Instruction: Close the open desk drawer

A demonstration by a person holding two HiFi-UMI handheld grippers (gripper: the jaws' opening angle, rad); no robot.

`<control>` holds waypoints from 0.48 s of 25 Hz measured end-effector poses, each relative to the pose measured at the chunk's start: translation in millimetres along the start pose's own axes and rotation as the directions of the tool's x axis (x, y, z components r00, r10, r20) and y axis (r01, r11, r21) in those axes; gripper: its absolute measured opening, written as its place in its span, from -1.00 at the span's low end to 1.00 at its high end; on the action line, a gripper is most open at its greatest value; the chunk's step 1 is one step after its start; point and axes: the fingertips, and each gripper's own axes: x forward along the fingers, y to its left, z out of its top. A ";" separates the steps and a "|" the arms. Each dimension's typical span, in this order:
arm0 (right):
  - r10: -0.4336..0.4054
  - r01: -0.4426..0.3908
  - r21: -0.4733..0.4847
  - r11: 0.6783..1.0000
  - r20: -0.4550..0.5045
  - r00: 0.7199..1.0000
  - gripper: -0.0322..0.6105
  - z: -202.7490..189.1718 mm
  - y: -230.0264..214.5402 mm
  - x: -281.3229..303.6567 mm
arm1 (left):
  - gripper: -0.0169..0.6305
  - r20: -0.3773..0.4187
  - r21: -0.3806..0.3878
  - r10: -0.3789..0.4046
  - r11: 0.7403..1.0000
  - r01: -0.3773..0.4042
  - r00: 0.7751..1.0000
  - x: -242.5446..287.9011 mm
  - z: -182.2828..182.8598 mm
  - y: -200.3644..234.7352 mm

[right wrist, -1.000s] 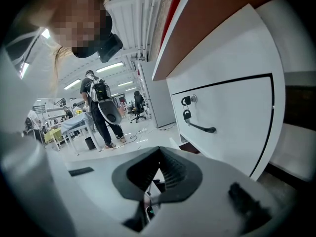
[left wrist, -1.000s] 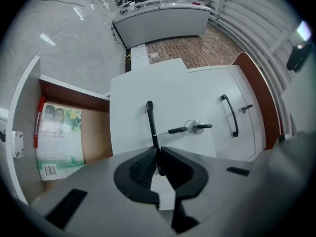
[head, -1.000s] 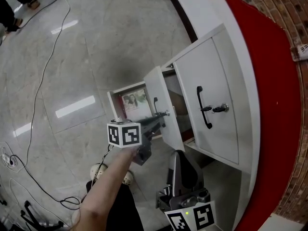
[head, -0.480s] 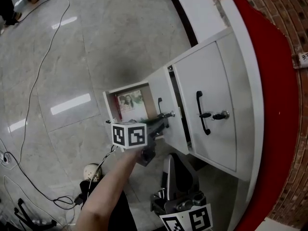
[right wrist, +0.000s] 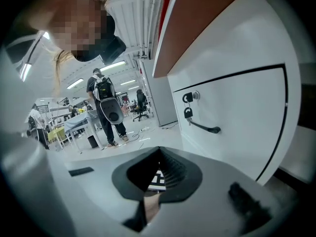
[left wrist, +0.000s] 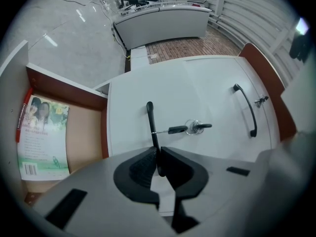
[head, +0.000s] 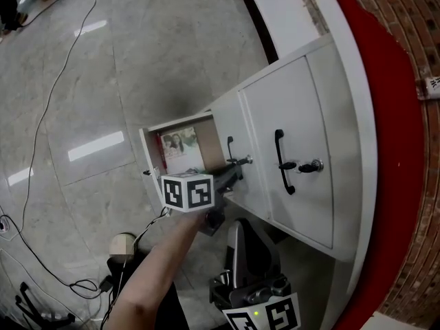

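The white desk drawer (head: 148, 150) stands partly open, with a booklet (head: 180, 144) lying flat inside. My left gripper (head: 230, 175) is shut on the black handle (left wrist: 150, 120) of the drawer front (left wrist: 133, 112), low on the handle. A key (left wrist: 178, 129) sticks out of the lock beside it. My right gripper (head: 240, 231) hangs lower, below the drawer, apart from it, shut with nothing between its fingers. It looks up at the cabinet door (right wrist: 237, 107).
Right of the drawer is a white cabinet door (head: 302, 129) with a black handle (head: 278, 161) and a key. The desk has a red top (head: 392, 136). Cables (head: 41, 115) trail over the tiled floor. People (right wrist: 106, 107) stand far off in the hall.
The drawer has slid in toward the desk, and my left gripper went with it on the handle. The right gripper has stayed where it was.
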 end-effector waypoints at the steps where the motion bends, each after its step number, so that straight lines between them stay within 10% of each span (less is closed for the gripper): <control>1: 0.001 -0.001 0.000 1.000 -0.001 1.000 -0.88 0.2 -0.4 0.4 | -0.84 -0.001 0.000 0.005 1.000 -0.005 1.000 2.5 -0.6 0.0; 6: 0.003 -0.003 -0.004 1.000 -0.004 1.000 -0.88 0.3 -2.9 2.0 | -0.83 -0.009 0.034 0.007 0.999 -0.007 1.000 4.6 -1.1 0.1; 12: -0.003 0.003 -0.016 1.000 -0.015 1.000 -0.88 -7.7 -5.9 7.9 | -0.51 -0.035 0.257 0.032 0.966 -0.022 0.999 -20.9 -1.9 -19.0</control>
